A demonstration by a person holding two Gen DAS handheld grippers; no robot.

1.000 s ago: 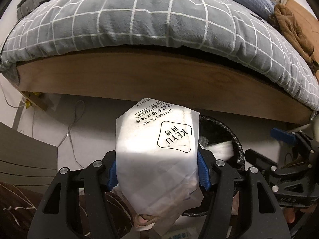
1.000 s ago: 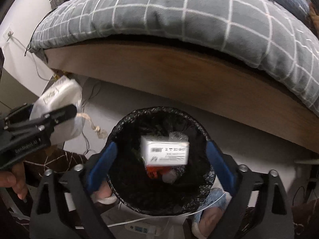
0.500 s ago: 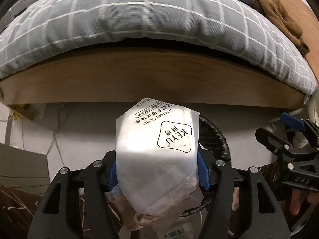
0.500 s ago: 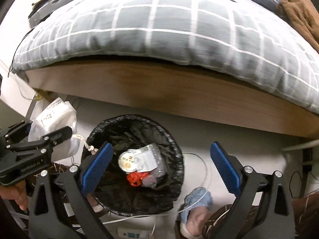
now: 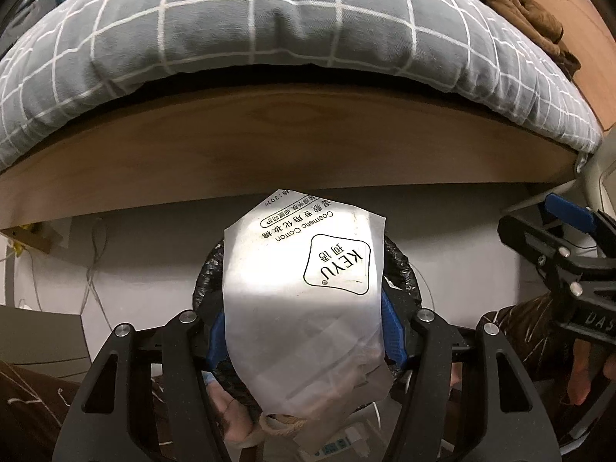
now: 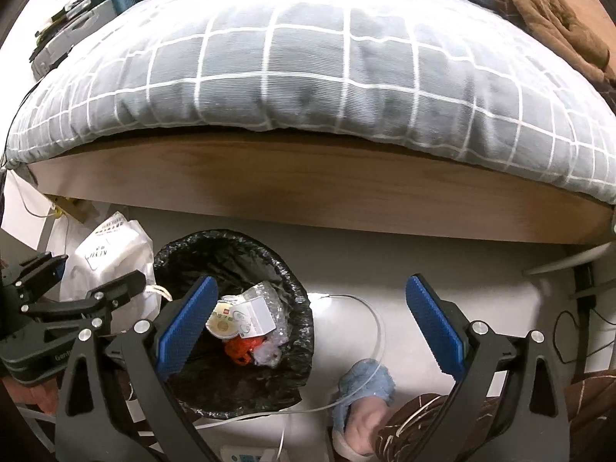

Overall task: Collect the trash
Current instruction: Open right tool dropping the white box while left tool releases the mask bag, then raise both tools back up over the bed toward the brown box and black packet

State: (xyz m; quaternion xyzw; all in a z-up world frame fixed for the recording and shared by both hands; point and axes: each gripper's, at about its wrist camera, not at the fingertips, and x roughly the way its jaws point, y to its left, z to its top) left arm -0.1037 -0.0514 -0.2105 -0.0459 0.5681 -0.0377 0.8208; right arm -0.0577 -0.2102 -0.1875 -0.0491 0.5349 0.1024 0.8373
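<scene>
Two grippers flank the black-lined trash bin (image 6: pixel 235 319): the left gripper (image 5: pixel 304 331), jaws just eased, has carried its clamped cosmetic-cotton bag (image 5: pixel 304 292) above it, while the right gripper (image 6: pixel 308 323), empty and wide apart, has drawn aside.

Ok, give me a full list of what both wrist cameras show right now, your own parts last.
cotton pad bag: one, white, held between the left tongs' pads, above the bin
trash bin: one, black liner, on the floor in front of the bed
trash in bin: several pieces, white, clear and orange, at the bottom
bed frame: one, brown wood, across the back
duvet: one, grey with white grid, on the bed
brown cloth: one, on the bed's far right
cable: one, white, looped on the floor right of the bin
slipper: one, blue, on a foot right of the bin
left tongs: black, blue pads, gripping the bag
right tongs: black, blue pads, open and empty
</scene>
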